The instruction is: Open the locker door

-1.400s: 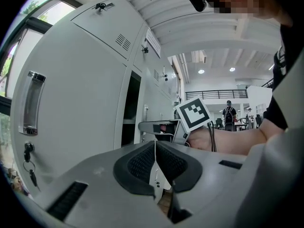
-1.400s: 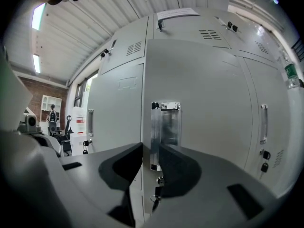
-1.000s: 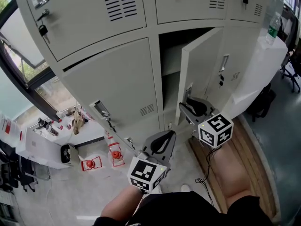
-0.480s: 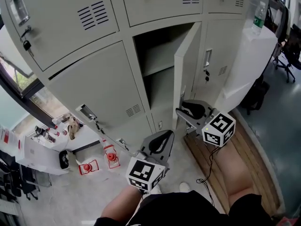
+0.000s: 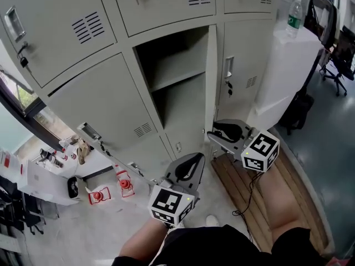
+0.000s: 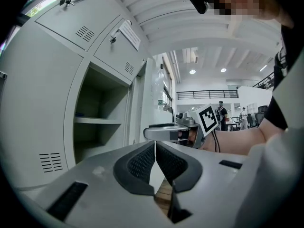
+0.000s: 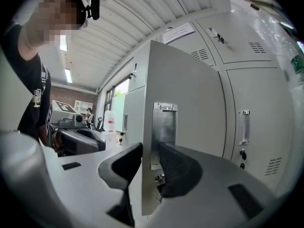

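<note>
The grey locker door (image 5: 211,82) stands swung out, edge-on in the head view, and leaves the shelved compartment (image 5: 177,87) open. My right gripper (image 5: 213,133) sits on the door's free edge low down. In the right gripper view the door (image 7: 190,103) runs between the jaws by its metal handle plate (image 7: 164,132). Both pads of the right gripper (image 7: 151,151) still touch it while the jaws are opening. My left gripper (image 5: 195,158) hangs lower and nearer me, shut on nothing, and its pads meet (image 6: 155,146).
A white cabinet (image 5: 283,76) with a water bottle (image 5: 294,15) on top stands right of the lockers. A wooden platform (image 5: 249,187) lies below the right gripper. Keys hang from the lower-left locker (image 5: 100,143). Red items (image 5: 123,184) lie on the floor at left.
The door has swung wider, from slanted to edge-on, and the right gripper has gone with it. The head view has shifted right across the lockers. The left gripper has kept its place.
</note>
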